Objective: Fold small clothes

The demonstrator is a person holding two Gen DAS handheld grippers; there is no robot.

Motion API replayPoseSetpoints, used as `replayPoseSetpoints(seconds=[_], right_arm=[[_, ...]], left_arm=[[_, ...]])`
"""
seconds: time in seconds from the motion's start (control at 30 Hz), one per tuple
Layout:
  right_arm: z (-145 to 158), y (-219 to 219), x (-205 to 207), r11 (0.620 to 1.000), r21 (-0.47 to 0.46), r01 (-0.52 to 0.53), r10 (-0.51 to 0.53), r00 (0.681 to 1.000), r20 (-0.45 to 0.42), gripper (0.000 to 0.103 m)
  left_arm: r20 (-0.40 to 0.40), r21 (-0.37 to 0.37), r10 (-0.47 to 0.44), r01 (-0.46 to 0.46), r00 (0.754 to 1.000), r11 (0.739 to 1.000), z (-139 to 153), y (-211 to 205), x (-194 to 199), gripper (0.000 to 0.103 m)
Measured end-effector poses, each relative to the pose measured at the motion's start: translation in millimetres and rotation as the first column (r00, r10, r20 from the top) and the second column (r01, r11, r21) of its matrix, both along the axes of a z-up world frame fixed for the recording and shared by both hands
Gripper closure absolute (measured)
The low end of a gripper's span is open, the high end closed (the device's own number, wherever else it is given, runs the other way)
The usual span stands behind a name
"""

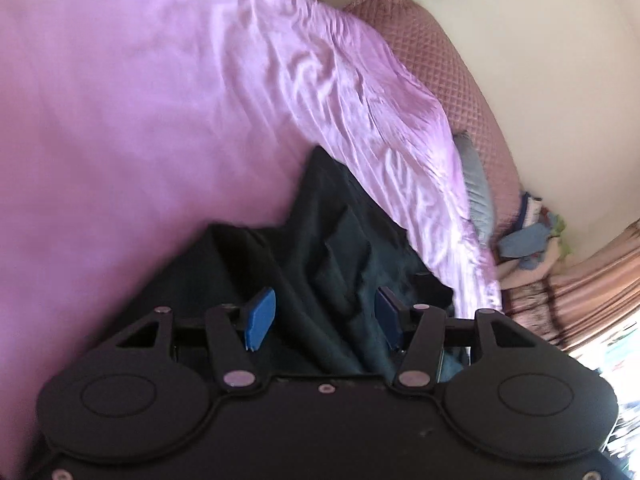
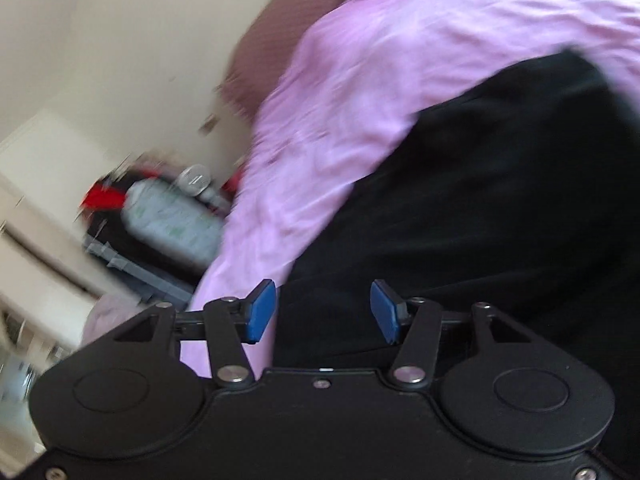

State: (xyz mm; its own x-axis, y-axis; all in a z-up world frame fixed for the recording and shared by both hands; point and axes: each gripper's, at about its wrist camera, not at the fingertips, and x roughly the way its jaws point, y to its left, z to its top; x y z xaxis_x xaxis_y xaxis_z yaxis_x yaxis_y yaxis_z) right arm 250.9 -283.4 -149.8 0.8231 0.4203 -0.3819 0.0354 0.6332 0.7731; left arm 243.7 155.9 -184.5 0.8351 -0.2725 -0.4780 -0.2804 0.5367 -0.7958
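Garment: dark cloth (image 1: pixel 344 240) lies crumpled on the pink sheet (image 1: pixel 120 120).
Left hand-held gripper (image 1: pixel 326 320): wide, over the cloth, pads clear.
Right hand-held gripper (image 2: pixel 322 312): wide, gripping nothing, at the cloth's edge.
Handling: probably soft, light, limp; pinch an outer edge or corner.

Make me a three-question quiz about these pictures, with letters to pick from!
1. Where does the dark garment lie?
A. on the pink sheet
B. on a chair
C. in a basket

2. What colour are the gripper pads?
A. red
B. blue
C. yellow

3. How is the right gripper?
A. open
B. shut on a sock
C. shut on a bottle

Answers:
1 A, pink sheet shows all around the dark cloth.
2 B, both pads on each gripper are blue.
3 A, its pads stand apart over the dark cloth without pinching it.
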Motion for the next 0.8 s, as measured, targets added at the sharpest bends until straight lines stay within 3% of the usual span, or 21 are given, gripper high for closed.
replayPoseSetpoints(seconds=[0.17,0.4,0.47,0.5,0.53,0.57,0.7,0.8], right_arm=[[-12.3,-76.8,-31.7,0.988,0.018,0.153,-0.152,0.988,-0.040,0.047],[-23.7,-107.2,-52.3,0.987,0.067,0.149,-0.148,0.989,-0.013,0.047],[-28.5,-107.5,-50.3,0.984,0.085,0.158,-0.157,0.987,-0.022,0.047],[-31.7,-108.3,-48.1,0.980,0.094,0.174,-0.172,0.985,-0.033,0.047],[-36.0,-111.0,-45.7,0.975,0.110,0.194,-0.190,0.981,-0.049,0.046],[-39.8,-113.4,-45.5,0.969,0.130,0.211,-0.205,0.977,-0.059,0.046],[-56.2,-124.8,-49.5,0.937,0.215,0.276,-0.262,0.961,-0.094,0.046],[-64.9,-129.1,-51.0,0.921,0.252,0.298,-0.278,0.954,-0.111,0.044]], left_arm=[[-0.041,-0.087,0.008,-0.011,0.999,0.996,-15.3,-30.0,27.8,0.047],[-0.073,-0.053,0.071,-0.075,0.995,0.996,-21.8,-47.4,54.1,0.048],[-0.052,-0.054,0.069,-0.072,0.996,0.996,-20.8,-49.8,61.9,0.053],[-0.033,-0.047,0.063,-0.065,0.997,0.997,-19.5,-51.0,65.3,0.066],[-0.014,-0.037,0.060,-0.060,0.998,0.998,-18.1,-52.6,67.0,0.090],[-0.003,-0.032,0.041,-0.041,0.999,0.999,-17.7,-54.2,73.5,0.099],[0.086,0.008,0.016,-0.017,0.996,1.000,-3.0,-56.5,73.6,0.099],[0.231,0.029,0.035,-0.043,0.972,0.999,22.6,-51.4,54.5,0.099]])
